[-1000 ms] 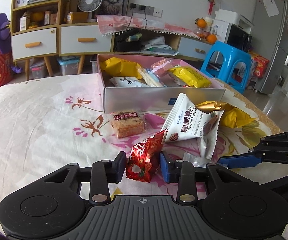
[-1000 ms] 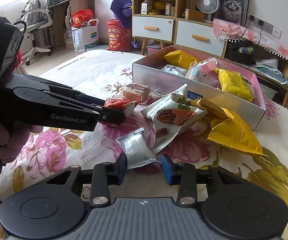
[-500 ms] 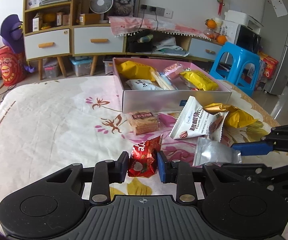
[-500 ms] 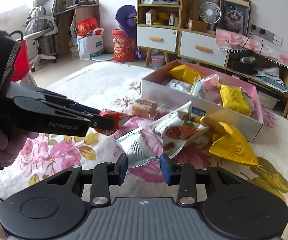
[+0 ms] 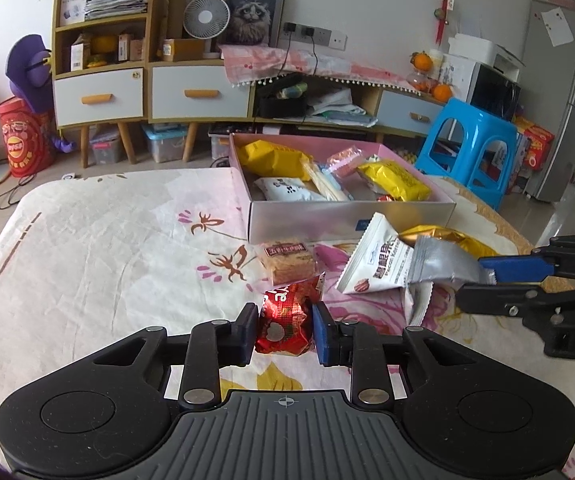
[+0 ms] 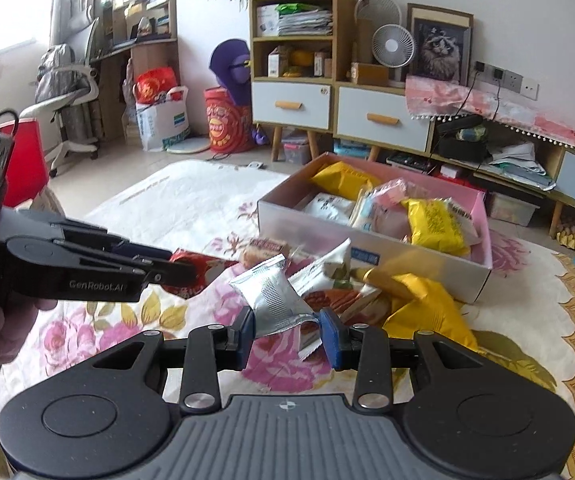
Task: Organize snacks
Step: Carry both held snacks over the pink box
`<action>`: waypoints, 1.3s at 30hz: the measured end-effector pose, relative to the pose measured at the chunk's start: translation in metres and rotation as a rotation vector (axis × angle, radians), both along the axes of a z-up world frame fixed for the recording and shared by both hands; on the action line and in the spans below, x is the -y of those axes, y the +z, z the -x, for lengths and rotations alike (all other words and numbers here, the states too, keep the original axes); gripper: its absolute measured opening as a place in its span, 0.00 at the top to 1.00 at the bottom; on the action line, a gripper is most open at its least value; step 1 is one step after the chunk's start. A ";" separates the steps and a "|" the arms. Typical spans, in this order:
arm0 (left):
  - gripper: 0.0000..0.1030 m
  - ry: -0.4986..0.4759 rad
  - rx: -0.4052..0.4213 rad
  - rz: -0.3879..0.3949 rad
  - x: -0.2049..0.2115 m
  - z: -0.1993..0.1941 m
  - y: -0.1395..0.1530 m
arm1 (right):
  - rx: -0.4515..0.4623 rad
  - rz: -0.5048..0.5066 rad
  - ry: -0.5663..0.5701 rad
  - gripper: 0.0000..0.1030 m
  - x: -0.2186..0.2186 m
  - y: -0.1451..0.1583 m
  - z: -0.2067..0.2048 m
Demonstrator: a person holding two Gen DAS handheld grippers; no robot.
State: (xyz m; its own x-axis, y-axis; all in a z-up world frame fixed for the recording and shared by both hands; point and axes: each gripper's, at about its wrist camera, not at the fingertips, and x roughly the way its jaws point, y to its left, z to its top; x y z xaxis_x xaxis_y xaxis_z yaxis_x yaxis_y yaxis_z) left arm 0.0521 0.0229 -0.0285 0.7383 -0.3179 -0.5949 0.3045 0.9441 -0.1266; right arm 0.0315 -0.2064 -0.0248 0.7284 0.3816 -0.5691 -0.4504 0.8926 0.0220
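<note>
Left gripper (image 5: 283, 334) pinches a crinkly red snack packet (image 5: 285, 320); right gripper (image 6: 287, 330) nips a light silver packet's (image 6: 273, 296) edge, the box (image 5: 347, 218) at one o'clock.

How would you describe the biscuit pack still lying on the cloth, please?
Start at the pink box on the flowered cloth. Just before its near wall lies a small clear biscuit pack, flat on the cloth. Unlike its neighbours, it shows a tan square biscuit under a brown label.

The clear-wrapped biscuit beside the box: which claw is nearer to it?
Left. The left claw, clamped on a red snack packet, sits just in front of the biscuit; the right claw, gripping a silver packet, is off to its right.
</note>
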 end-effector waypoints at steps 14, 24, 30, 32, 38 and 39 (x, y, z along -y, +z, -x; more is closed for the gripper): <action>0.75 0.025 0.036 0.042 -0.001 -0.027 0.023 | 0.047 -0.025 -0.080 0.74 0.016 0.016 -0.036; 0.75 0.070 0.012 0.111 0.015 -0.086 0.033 | -0.013 -0.069 -0.172 0.74 0.029 0.022 -0.096; 0.75 0.094 -0.015 0.105 0.023 -0.112 0.026 | -0.052 -0.059 -0.194 0.74 0.025 0.015 -0.119; 0.75 0.099 -0.014 0.102 0.024 -0.116 0.022 | -0.063 -0.054 -0.199 0.74 0.024 0.012 -0.124; 0.74 0.109 -0.017 0.103 0.026 -0.127 0.016 | -0.088 -0.036 -0.212 0.74 0.023 0.004 -0.137; 0.74 0.109 -0.015 0.103 0.027 -0.129 0.015 | -0.092 -0.038 -0.218 0.74 0.024 0.004 -0.139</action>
